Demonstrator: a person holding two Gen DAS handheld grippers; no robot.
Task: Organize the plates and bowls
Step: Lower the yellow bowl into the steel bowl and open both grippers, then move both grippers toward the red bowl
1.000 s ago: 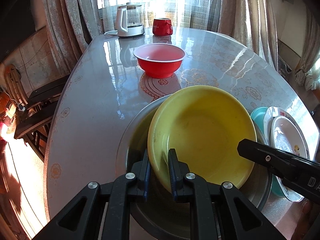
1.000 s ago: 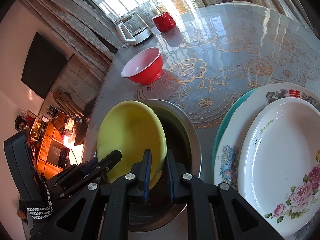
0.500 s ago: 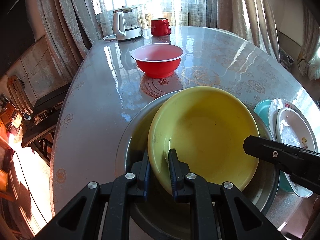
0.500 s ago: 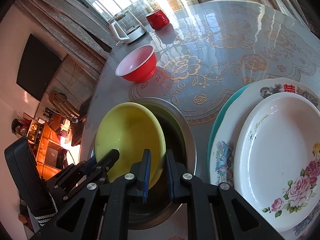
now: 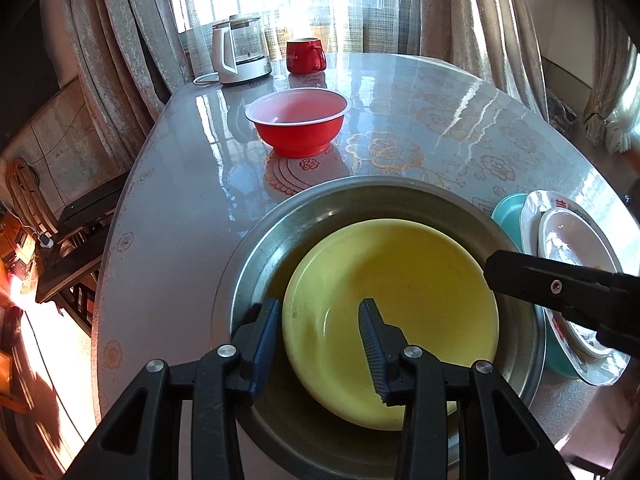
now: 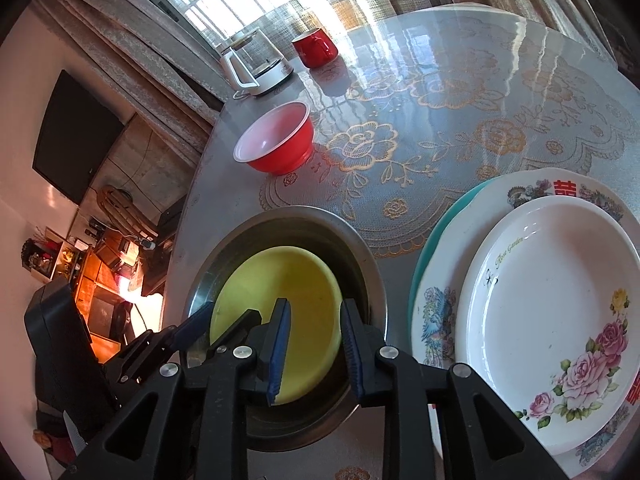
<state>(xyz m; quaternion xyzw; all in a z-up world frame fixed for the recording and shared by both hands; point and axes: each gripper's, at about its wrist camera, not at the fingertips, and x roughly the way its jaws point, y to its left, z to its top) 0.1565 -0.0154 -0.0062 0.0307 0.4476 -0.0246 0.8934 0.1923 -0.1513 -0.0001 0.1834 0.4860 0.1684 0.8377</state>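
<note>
opening jaws straddling yellow bowl point(image 5: 400, 304) rim

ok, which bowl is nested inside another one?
The yellow bowl. It sits inside the steel bowl; the red bowl stands alone on the table, farther back.

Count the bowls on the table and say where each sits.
3: a red bowl near the kettle, a steel bowl at the near edge, and a yellow bowl nested inside it.
</note>
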